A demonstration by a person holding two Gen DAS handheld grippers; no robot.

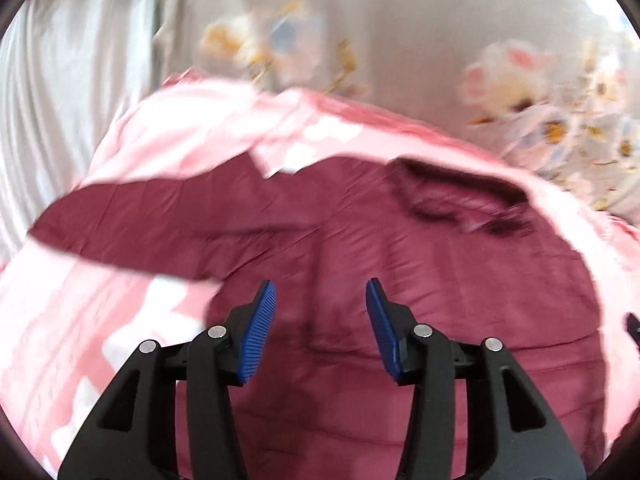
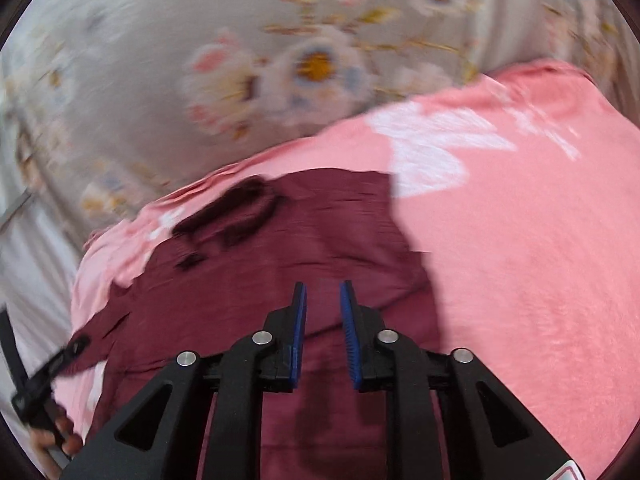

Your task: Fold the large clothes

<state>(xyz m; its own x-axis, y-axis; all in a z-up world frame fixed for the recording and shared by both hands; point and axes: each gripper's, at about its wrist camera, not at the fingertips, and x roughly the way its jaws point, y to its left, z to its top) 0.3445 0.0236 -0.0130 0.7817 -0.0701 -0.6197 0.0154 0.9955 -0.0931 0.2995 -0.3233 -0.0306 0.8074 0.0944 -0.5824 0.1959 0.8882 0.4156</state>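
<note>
A dark maroon garment [image 1: 360, 240] lies spread on a pink blanket [image 1: 180, 132], its dark collar [image 1: 460, 196] at the far side and one sleeve [image 1: 140, 224] reaching out to the left. My left gripper [image 1: 321, 292] hovers over the garment's body, jaws wide apart with nothing between them. In the right wrist view the same garment [image 2: 280, 280] lies below my right gripper [image 2: 323, 292], whose blue pads [image 2: 299, 320] stand a narrow gap apart with only cloth beneath. The collar [image 2: 236, 208] lies ahead to the left. Both views are motion-blurred.
The pink blanket [image 2: 520, 240] with white print covers the bed under the garment. Beyond it is a grey floral sheet [image 1: 400, 40] [image 2: 160, 80]. Pale white fabric [image 1: 60, 100] hangs at the left. A hand [image 2: 52, 436] holding the other gripper shows at the right wrist view's lower left.
</note>
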